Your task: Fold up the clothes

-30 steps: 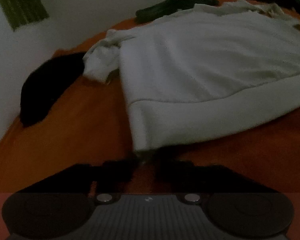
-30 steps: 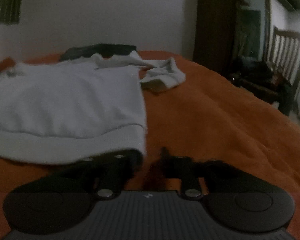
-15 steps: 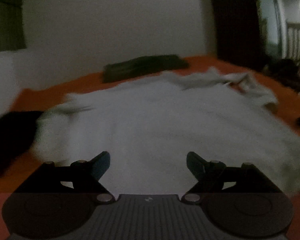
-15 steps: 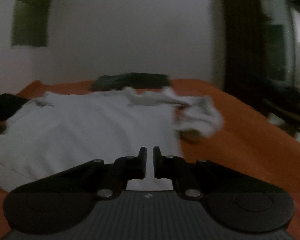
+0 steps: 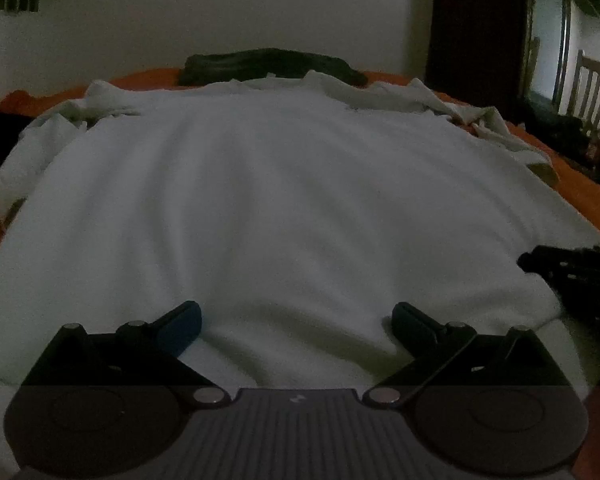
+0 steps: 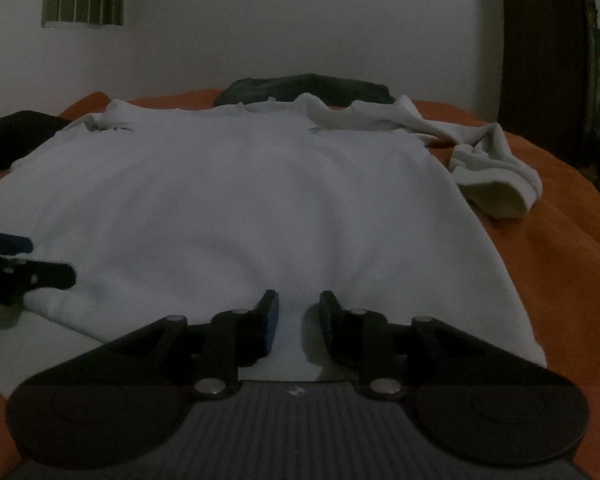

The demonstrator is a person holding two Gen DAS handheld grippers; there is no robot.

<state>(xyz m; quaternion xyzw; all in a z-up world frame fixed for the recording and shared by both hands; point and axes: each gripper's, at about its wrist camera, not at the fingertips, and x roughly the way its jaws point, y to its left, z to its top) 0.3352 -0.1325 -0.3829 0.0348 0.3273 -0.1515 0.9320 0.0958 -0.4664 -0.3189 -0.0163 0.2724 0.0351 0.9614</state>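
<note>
A white long-sleeved sweatshirt [image 5: 284, 184] lies spread flat on the orange bed, also in the right wrist view [image 6: 236, 184]. Its right sleeve [image 6: 488, 172] is bunched beside the body. My left gripper [image 5: 296, 320] is wide open and empty just above the lower body of the shirt. My right gripper [image 6: 299, 308] hovers over the hem area, jaws partly open with a narrow gap, holding nothing. Each gripper shows at the edge of the other's view: the right one in the left wrist view [image 5: 572, 268], the left one in the right wrist view [image 6: 16, 268].
A dark folded garment [image 6: 304, 88] lies at the far edge of the bed by the white wall. A black garment [image 6: 12, 140] lies at the left. The orange bedspread [image 6: 560, 232] extends right. A dark wooden post [image 6: 540, 60] and a wooden chair [image 5: 588, 80] stand at the right.
Both grippers rose from the hem corners and moved in over the shirt's lower body. The left gripper opened wide; the right, shut a moment ago, opened to a narrow gap.
</note>
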